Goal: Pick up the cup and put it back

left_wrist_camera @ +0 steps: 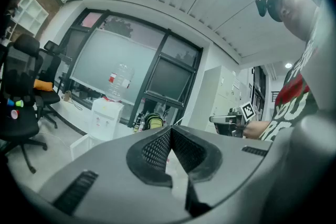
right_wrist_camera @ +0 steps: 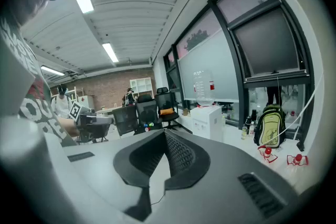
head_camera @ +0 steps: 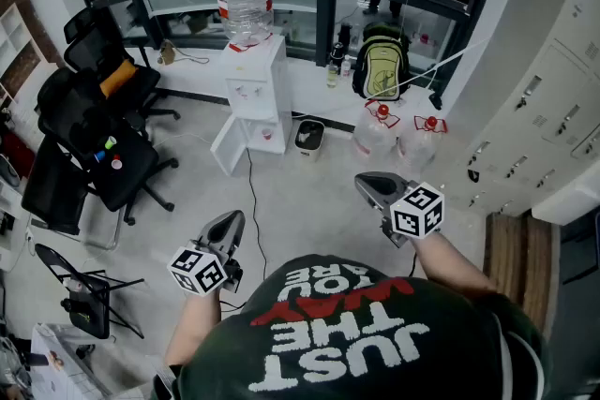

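Grey plastic jaws come first. The left gripper (head_camera: 232, 220) is held level just ahead of the person's chest, its ribbed pads pressed together on nothing. The right gripper (head_camera: 366, 185), tipped slightly downward, is likewise closed and empty. Beyond them lies bare floor (head_camera: 309, 201), where a cable (head_camera: 249, 192) runs toward the white water dispenser (head_camera: 255, 89), whose lower door hangs open. Water jugs (head_camera: 375, 131) and a backpack (head_camera: 380, 61) sit to the right of the dispenser, and office chairs (head_camera: 103, 136) stand to the left.

No cup can be made out anywhere (neither gripper view shows one either), so the task looks barely begun. To do this step well, I judge, the person should first find the cup and face it squarely. One gripper's jaws should then part wider than the cup before closing in. That gripper should stay level so nothing spills, and it should close around the cup's middle, not its rim.
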Tool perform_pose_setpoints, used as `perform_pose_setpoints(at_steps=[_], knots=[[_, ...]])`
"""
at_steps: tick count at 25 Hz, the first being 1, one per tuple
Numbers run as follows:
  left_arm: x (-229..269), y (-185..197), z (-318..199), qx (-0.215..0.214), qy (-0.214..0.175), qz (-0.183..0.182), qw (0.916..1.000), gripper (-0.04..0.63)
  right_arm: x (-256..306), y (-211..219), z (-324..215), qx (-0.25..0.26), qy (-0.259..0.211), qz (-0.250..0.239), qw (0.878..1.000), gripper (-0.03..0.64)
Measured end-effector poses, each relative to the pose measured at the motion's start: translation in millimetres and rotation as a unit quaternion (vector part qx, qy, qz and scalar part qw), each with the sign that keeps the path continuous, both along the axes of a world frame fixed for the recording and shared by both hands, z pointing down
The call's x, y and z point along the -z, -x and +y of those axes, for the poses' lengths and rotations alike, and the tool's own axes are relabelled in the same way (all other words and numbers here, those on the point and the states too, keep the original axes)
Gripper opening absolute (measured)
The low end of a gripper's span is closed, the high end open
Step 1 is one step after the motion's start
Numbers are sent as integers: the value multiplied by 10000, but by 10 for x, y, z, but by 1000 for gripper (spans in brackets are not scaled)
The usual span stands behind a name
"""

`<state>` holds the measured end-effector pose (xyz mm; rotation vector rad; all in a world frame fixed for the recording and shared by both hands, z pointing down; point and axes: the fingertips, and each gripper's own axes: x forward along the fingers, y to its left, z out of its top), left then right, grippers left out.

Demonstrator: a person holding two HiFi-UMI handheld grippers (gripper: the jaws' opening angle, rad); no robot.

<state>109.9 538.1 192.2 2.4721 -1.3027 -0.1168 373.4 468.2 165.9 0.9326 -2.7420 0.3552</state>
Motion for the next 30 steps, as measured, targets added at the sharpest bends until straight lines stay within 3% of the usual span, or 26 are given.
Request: perform_pose_setpoints(at_steps=[19,30], knots=[[12,-372,-72,-133,45,-53,9999,8,11,-362,35,-115,50,-38,9999,32],[64,-1328,-215,-292,41,94,9995,8,35,-1296,159,-100,74,-48,9999,32]])
